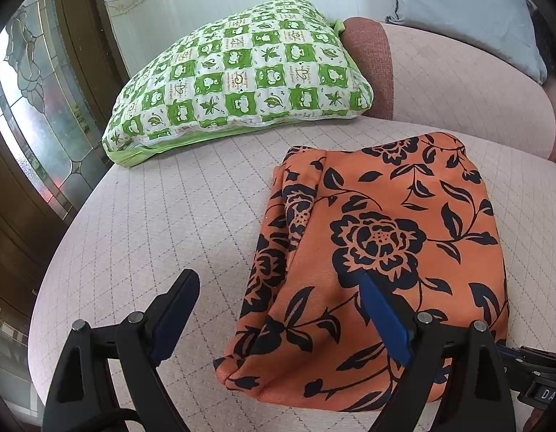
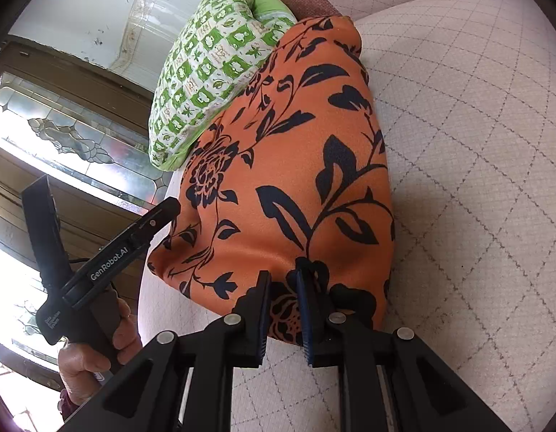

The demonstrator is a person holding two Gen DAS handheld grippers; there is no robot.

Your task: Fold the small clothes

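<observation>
An orange garment printed with black flowers and leaves [image 1: 382,252] is lying folded into a compact bundle on a pale pink quilted cushion with a diamond stitch pattern [image 1: 162,223], its layered edges showing along the left side in the left wrist view. The left gripper [image 1: 278,309] is standing wide apart, one black finger over the bare cushion and the blue-padded one resting over the garment's near part, gripping nothing. The right gripper [image 2: 283,309] is sitting narrow, its two fingers pressed against the garment's near edge; whether a fold of fabric is actually caught between them is hard to make out, since the fingers are covering that spot. In the right wrist view the person's left hand [image 2: 98,352] is wrapping the left tool's handle, partly cut off by the frame. Behind the garment a green and white checked pillow with leaf prints [image 1: 242,75] is leaning against the backrest, and a grey pillow [image 1: 458,10] is cropped at the upper edge.
</observation>
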